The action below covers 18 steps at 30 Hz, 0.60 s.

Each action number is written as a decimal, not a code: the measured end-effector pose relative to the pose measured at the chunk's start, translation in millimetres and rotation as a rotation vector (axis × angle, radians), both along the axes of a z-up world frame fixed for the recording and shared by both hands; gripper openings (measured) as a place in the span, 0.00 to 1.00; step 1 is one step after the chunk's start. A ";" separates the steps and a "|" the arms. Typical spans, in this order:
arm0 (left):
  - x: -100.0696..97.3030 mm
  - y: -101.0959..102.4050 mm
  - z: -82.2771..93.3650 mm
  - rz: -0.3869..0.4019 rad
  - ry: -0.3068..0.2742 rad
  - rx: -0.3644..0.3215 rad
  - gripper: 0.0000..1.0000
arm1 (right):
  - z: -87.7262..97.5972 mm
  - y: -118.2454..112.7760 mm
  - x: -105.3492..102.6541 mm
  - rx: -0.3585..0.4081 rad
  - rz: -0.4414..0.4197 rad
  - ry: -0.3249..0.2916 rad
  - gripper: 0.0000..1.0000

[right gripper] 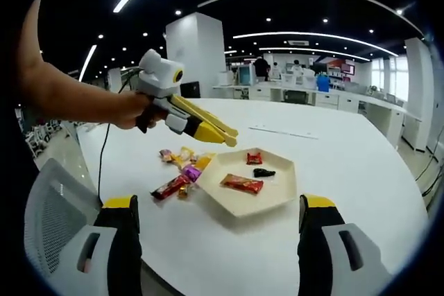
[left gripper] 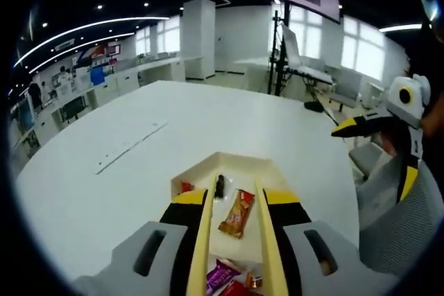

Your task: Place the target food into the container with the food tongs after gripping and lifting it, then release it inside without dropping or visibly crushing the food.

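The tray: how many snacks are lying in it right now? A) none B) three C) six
B: the right gripper view shows the tray holding an orange-brown bar, a small red sweet and a small dark piece.

The table (right gripper: 347, 150) is a smooth white surface with a faint sheen. The hexagonal container (right gripper: 239, 199), at the centre of the right gripper view, looks like matt cream plastic. The wrapped candies (right gripper: 182, 171) wear glossy foil-like wrappers. At lower left, the chair back (right gripper: 52, 220) is grey woven mesh. The left gripper (right gripper: 225, 132) looks like smooth hard plastic, yellow, black and white.
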<state>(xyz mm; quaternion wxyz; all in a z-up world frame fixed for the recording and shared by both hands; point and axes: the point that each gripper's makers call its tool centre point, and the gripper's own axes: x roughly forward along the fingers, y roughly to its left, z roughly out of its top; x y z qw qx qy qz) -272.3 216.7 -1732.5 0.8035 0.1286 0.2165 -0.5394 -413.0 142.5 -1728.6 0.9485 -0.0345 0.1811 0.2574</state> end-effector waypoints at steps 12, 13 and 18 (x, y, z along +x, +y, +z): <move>-20.6 46.5 -7.6 0.078 -0.011 0.035 0.25 | 0.0 0.1 -0.3 0.001 0.002 -0.003 0.93; -23.2 52.8 -10.3 0.102 -0.001 0.049 0.25 | 0.0 0.0 -0.2 0.000 0.003 -0.003 0.93; -37.0 72.0 -13.6 0.152 -0.027 0.055 0.25 | 0.6 -0.1 -0.4 0.005 0.002 -0.002 0.94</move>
